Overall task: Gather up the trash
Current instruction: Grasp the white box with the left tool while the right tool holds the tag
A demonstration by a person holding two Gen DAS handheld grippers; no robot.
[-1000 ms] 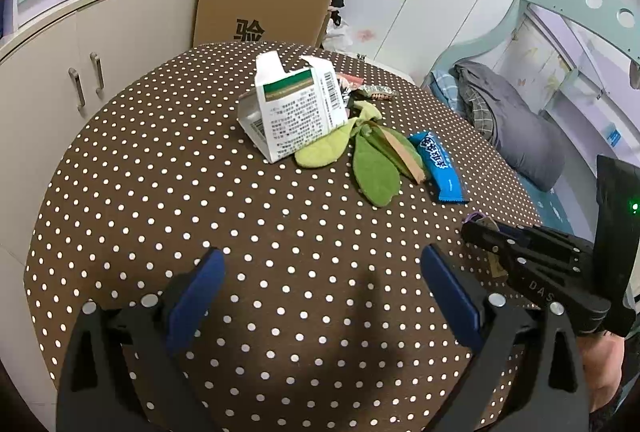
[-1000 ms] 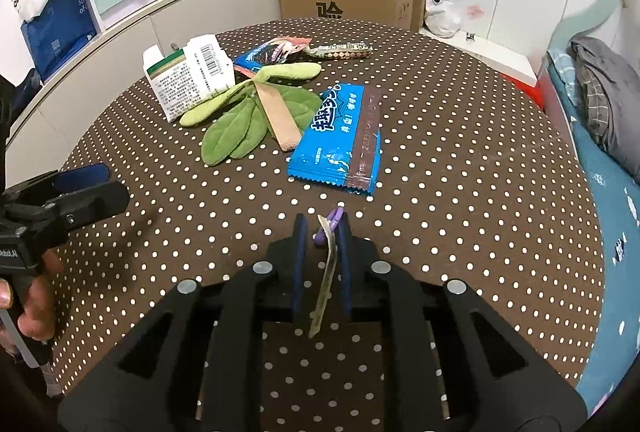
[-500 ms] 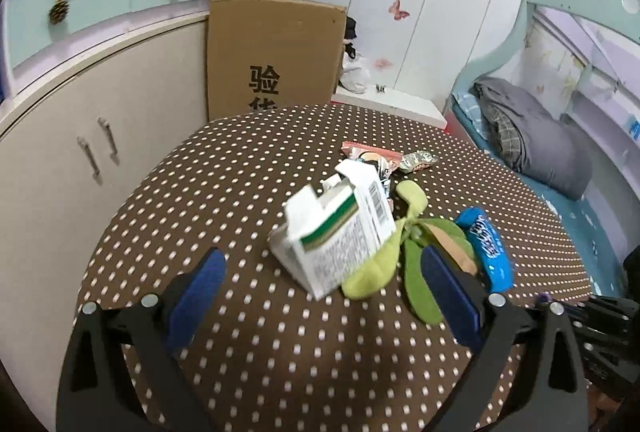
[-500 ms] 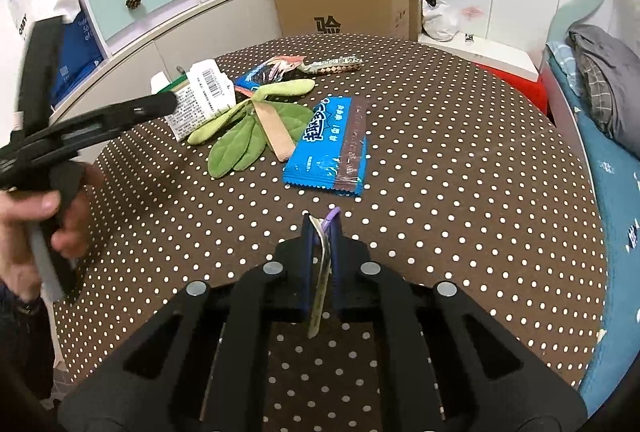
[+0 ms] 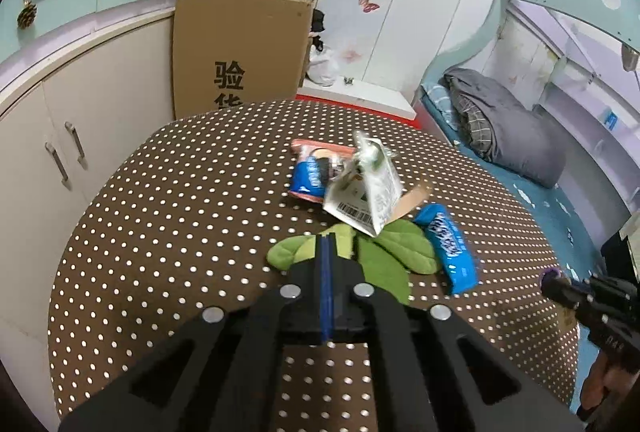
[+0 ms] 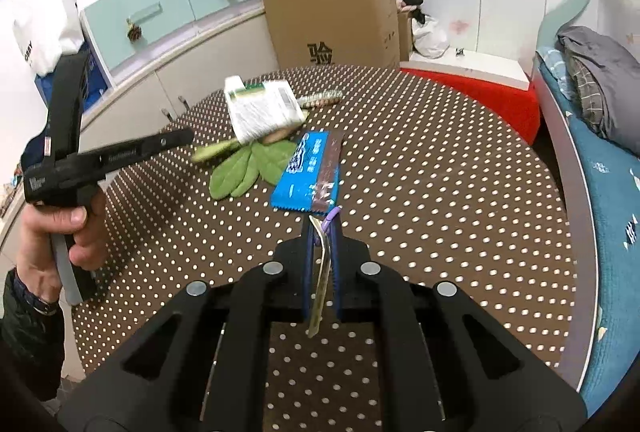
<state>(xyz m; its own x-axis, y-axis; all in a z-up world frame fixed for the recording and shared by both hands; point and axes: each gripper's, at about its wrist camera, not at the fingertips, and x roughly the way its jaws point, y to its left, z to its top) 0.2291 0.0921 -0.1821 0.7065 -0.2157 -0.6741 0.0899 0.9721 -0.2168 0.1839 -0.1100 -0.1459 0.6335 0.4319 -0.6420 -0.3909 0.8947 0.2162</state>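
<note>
Right wrist view: thin wrapper [image 6: 321, 274] pinched in right tool [image 6: 322, 228].

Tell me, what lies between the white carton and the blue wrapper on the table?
Green leaves and a tan strip lie there; both wrist views show them.

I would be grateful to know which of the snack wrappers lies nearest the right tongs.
The large blue wrapper with the brown strip, just ahead of the right tongs; the other wrappers lie farther back beyond the carton.

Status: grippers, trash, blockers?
Left gripper just closed over green leaves, hold unclear. Right gripper shut on thin wrapper. Carton, blue wrapper uncollected.
</note>
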